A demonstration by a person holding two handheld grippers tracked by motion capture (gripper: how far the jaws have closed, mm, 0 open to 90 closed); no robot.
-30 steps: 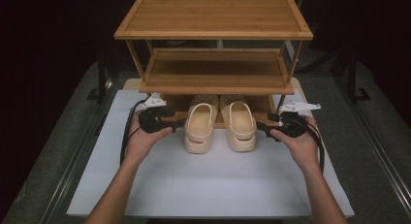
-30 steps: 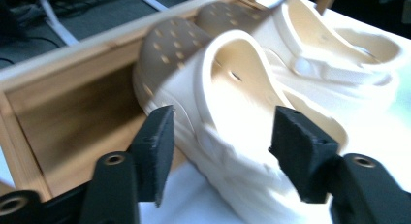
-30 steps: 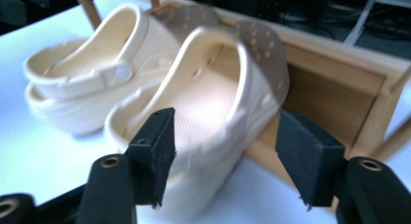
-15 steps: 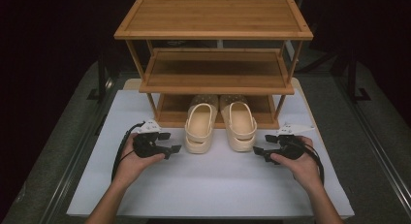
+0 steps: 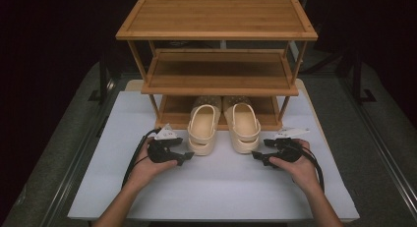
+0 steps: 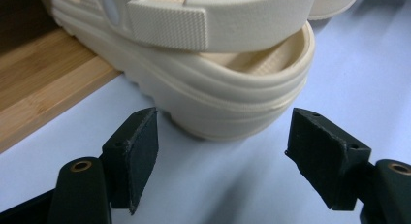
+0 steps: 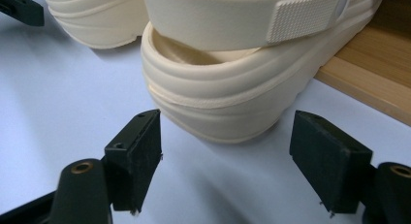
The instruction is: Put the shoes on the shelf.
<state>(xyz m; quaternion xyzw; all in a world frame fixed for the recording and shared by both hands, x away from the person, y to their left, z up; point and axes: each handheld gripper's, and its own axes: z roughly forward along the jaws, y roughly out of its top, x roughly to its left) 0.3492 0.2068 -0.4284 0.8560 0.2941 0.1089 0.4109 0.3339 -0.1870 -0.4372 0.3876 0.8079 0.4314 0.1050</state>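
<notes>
- Here, left gripper (image 5: 186, 157): rests low on the white tabletop (image 5: 216, 192) towards its left edge, jaws apart and just been opening, nothing between the pads (image 6: 140, 151); in the left gripper view the heel of the left clog sits just ahead of the gap, not touched.
- Left clog (image 5: 203, 129): cream foam slip-on, toe tucked under the bottom shelf (image 5: 174, 120) of the bamboo rack (image 5: 216, 20), heel sticking out onto the tabletop. Likely light, slightly squashy, matte and grippy rather than slick, not fragile.
- Where to grab it, my guess: the thick heel rim, or the ribbed heel strap (image 6: 194, 25) lying across the opening; the sidewall looks stiff enough not to collapse. The strap pivots on a round rivet, so it may swing if pinched alone.
- Right clog (image 5: 244, 126): same make, same colour, beside the left one, close to touching; toe with vent holes under the shelf, heel on the tabletop. Chunky ridged sole, textured strap (image 7: 300, 20).
- Right gripper (image 5: 256, 156): low on the tabletop towards its right edge, jaws apart and just been opening, empty; in the right gripper view the right clog's heel lies just beyond the pads (image 7: 138, 151), no contact.
- Both claws point inward at the heels.
</notes>
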